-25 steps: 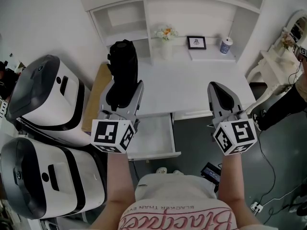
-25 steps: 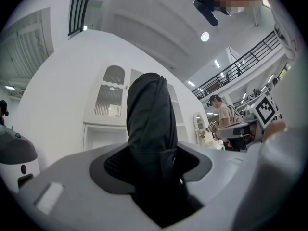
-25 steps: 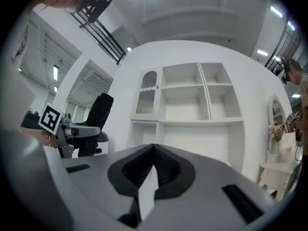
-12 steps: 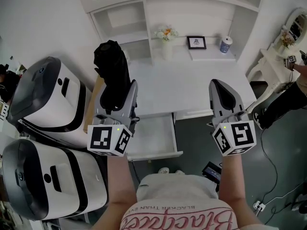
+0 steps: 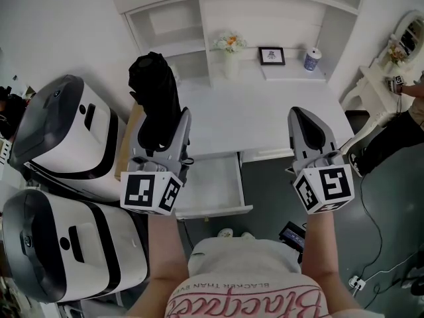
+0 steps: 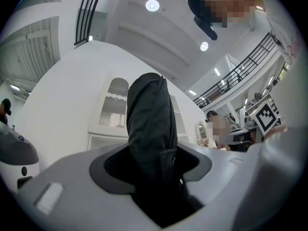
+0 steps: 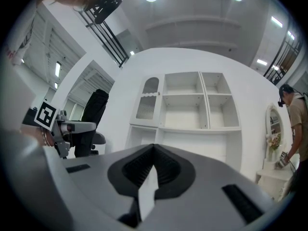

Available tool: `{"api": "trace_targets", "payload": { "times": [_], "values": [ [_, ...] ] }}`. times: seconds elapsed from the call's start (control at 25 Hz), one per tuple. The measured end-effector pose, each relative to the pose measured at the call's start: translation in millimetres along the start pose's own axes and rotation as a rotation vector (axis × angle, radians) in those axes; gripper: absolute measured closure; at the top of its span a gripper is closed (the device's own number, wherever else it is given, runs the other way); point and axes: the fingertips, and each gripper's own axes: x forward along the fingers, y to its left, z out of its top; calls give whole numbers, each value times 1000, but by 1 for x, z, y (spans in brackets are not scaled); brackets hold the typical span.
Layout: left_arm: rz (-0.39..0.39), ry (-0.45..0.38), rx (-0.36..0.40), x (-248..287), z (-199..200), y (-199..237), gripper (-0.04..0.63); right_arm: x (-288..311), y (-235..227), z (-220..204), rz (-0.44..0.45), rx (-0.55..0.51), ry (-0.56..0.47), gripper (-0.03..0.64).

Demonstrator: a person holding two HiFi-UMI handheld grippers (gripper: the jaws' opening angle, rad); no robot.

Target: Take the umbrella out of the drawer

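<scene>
The umbrella (image 5: 154, 91) is black, folded, and stands upright out of my left gripper (image 5: 162, 123), which is shut on its lower part above the left end of the white desk (image 5: 265, 111). In the left gripper view the umbrella (image 6: 149, 124) fills the gap between the jaws of the left gripper (image 6: 151, 154). Under the desk edge the white drawer (image 5: 213, 185) is pulled out, and its inside looks bare. My right gripper (image 5: 303, 119) hovers over the desk's right front. In its own view the right gripper (image 7: 154, 151) is shut with nothing held.
Two white-and-black machines (image 5: 63, 134) (image 5: 66, 250) stand at the left. A brown board (image 5: 131, 134) leans beside the desk. At the back of the desk are a flower vase (image 5: 229, 46), a framed picture (image 5: 271, 57) and a cup (image 5: 311, 59). A person (image 5: 414, 105) stands at the right edge.
My left gripper has carried the umbrella to the left and a little up the picture. The right gripper has stayed where it was.
</scene>
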Motion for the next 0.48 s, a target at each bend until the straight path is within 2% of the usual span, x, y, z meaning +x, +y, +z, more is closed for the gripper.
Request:
{"api": "trace_targets", "payload": {
  "times": [0.48],
  "values": [
    [-15,-5,-4,-2,0,-2,344,-2,6,4,11,-16,-2,609]
  ]
}}
